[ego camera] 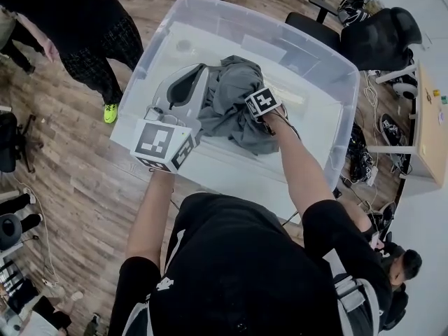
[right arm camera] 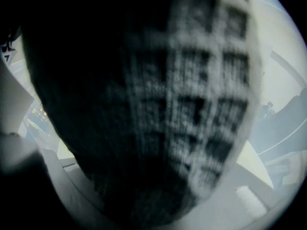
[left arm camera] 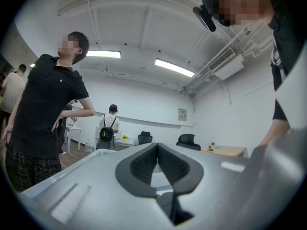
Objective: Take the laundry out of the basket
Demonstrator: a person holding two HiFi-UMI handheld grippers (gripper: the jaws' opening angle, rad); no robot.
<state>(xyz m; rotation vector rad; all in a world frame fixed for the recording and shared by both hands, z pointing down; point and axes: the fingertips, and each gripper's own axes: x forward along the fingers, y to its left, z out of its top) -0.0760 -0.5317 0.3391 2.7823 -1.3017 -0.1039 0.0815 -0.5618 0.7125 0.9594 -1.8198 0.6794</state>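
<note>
A clear plastic basket (ego camera: 210, 9) stands on the wooden floor below me. A crumpled grey garment (ego camera: 231, 93) lies bunched in its middle. My right gripper (ego camera: 249, 110) reaches down into that bunch, its marker cube showing above the cloth and its jaws buried in it. In the right gripper view the knitted grey garment (right arm camera: 144, 104) fills the picture right against the lens. My left gripper (ego camera: 190, 80) hovers over the basket's left half beside the garment. Its dark fingertips meet with nothing between them in the left gripper view (left arm camera: 157, 147).
A person in black (ego camera: 91, 33) stands close to the basket's far left corner, seen also as the person (left arm camera: 48, 109) in the left gripper view. Black office chairs (ego camera: 378, 37) and a wooden desk (ego camera: 430, 124) stand at the right, with cables on the floor.
</note>
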